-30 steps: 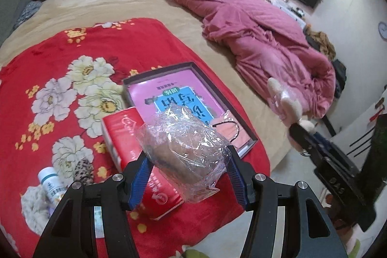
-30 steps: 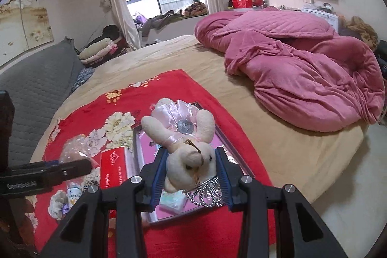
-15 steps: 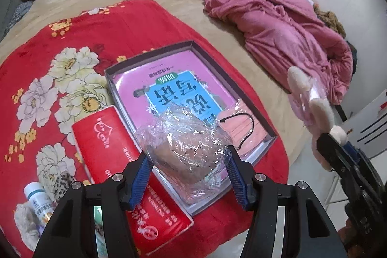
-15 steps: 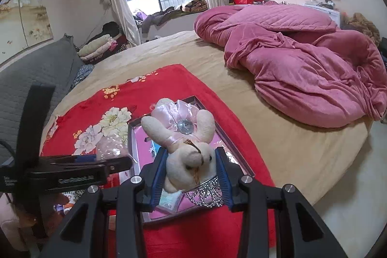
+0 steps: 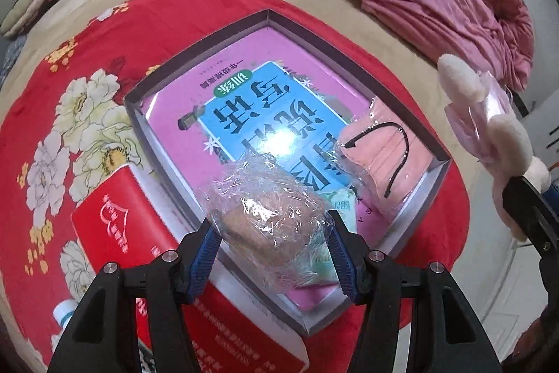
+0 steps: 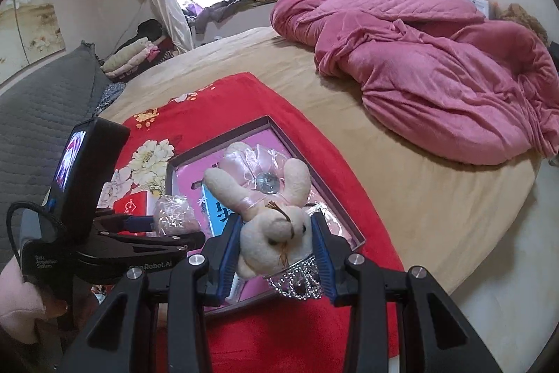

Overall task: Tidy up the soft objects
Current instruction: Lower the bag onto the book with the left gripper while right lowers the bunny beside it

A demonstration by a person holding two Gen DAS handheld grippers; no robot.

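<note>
Bedroom; bed (image 6: pixel 401 184) with red flowered blanket (image 5: pixel 104 65), grey tray (image 5: pixel 269 14) at frame centre. Left gripper (image 5: pixel 272 250) clamped on plastic-wrapped bundle (image 5: pixel 265 219), held over tray's lower edge. Right gripper (image 6: pixel 276 254) clamped on plush rabbit (image 6: pixel 272 226), lower centre, above tray.

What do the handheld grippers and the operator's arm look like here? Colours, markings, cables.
Both are matte black two-finger units with ribbed blue pads and silver screws. The left gripper, seen from the right gripper, carries a black camera block with a lit screen, white "Data Acquisition System" lettering and a black cable. A pink fleece sleeve shows.
</note>
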